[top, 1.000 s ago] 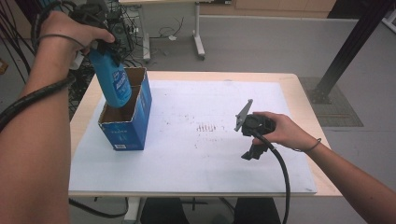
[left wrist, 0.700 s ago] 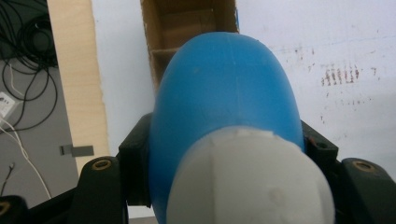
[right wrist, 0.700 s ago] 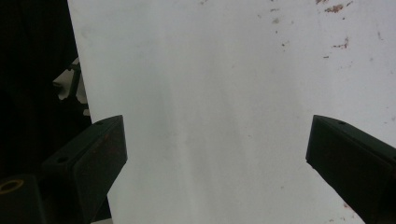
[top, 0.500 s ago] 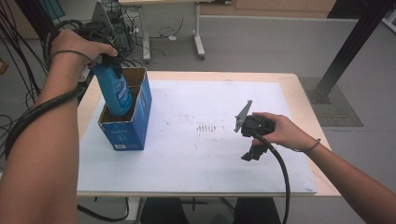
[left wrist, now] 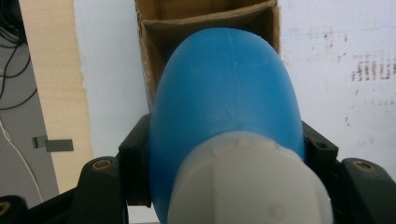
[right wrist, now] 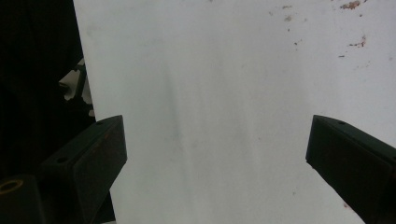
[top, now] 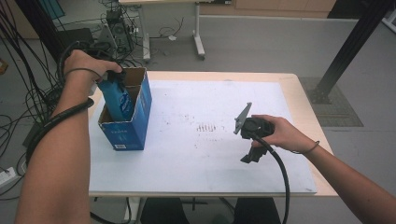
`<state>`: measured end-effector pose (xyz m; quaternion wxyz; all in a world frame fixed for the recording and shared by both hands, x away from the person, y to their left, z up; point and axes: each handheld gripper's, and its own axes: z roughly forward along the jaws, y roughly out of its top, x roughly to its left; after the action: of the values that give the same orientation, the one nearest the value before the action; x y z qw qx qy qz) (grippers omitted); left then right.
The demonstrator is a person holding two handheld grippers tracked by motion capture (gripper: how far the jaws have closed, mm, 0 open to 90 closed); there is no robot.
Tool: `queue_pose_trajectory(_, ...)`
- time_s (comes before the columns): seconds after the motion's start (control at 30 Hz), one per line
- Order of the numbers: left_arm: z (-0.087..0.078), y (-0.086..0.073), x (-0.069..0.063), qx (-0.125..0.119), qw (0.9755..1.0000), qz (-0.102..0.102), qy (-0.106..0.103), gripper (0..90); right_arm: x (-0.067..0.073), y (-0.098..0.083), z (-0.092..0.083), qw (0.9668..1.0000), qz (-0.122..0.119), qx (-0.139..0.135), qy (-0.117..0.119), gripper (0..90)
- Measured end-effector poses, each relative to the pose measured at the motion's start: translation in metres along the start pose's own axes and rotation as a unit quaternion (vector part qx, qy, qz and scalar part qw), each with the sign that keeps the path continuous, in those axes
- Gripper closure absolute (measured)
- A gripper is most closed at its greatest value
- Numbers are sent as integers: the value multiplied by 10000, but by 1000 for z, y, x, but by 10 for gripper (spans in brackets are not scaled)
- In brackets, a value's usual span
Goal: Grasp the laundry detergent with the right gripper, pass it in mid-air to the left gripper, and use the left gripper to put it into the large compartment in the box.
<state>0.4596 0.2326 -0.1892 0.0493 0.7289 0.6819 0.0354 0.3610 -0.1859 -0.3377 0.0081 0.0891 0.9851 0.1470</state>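
**Blue bottle going into the cardboard box**

The left hand-held gripper (left wrist: pixel 224 154) is clamped on a blue plastic bottle (left wrist: pixel 224 93) just below its white cap (left wrist: pixel 247 182); in the left gripper view one black jaw presses each side of the bottle's shoulder. Seen from the high view, the bottle (top: pixel 117 99) stands tilted, its lower half inside the open top of a blue cardboard box (top: pixel 128 128), its upper part leaning toward 11 o'clock where the person's left hand (top: pixel 86 65) holds it. The left gripper view looks down along the bottle into the box's brown inner compartment (left wrist: pixel 205 23), with a cardboard divider crossing beyond it.

The box sits at about 9 o'clock on the counter (top: pixel 299 93), on a white sheet (top: pixel 205 154) marked with small dark stains near the middle.

The right hand-held gripper (top: pixel 250 140) is at about 4 o'clock on the sheet, well apart from the box, held by the right hand (top: pixel 280 133). In the right gripper view its jaws stand wide apart, with just the bare white sheet (right wrist: pixel 210 116) between them
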Motion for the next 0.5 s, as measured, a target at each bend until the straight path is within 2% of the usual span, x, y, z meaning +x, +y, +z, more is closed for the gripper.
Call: queue_pose_trajectory(0.5, 31, 1, -5, 158, 9999, 16, -33, 376, -1, 2, 4, 9997, 146, 123, 167, 35)
